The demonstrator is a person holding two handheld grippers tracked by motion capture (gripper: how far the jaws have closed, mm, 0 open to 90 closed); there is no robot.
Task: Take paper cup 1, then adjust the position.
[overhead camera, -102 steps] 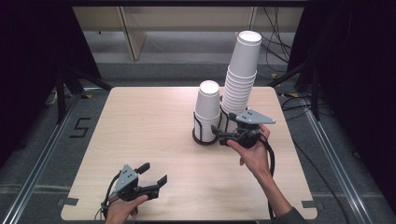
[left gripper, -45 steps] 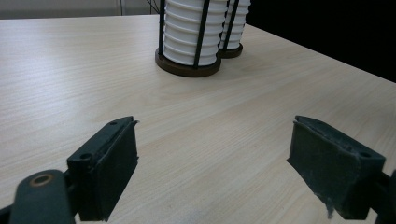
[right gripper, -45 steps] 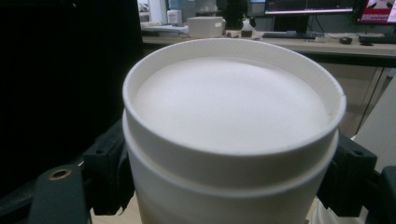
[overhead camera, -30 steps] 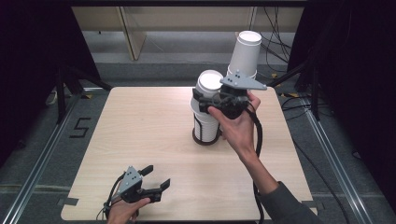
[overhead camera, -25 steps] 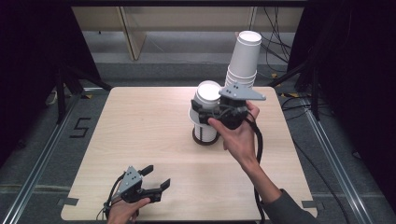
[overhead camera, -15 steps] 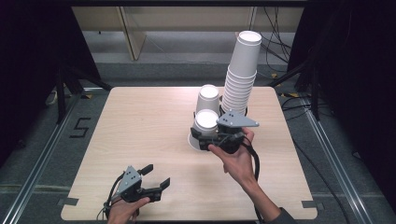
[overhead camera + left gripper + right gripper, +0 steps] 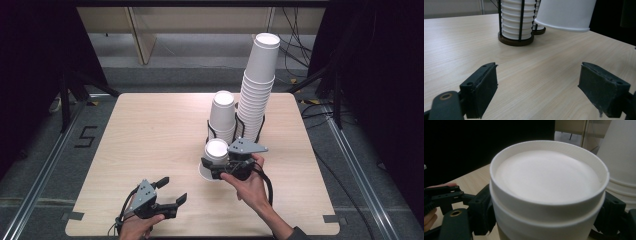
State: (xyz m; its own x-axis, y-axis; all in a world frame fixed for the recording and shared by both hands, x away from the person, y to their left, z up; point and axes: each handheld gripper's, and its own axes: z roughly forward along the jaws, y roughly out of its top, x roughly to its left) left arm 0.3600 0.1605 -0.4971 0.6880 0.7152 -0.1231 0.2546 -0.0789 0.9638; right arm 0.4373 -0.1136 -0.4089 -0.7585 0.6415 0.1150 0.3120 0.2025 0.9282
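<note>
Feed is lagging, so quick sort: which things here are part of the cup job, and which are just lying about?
In the job:
- upside-down paper cup, clamped in the right gripper
- short cup stack in the wire holder
- tall cup stack

Lying about:
- left gripper, open, nothing between its jaws
- cables on the floor

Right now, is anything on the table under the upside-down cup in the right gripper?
Nothing visible. The right gripper grips the cup above bare table, in front of the racks. The left gripper sits open, well off to the side.
</note>
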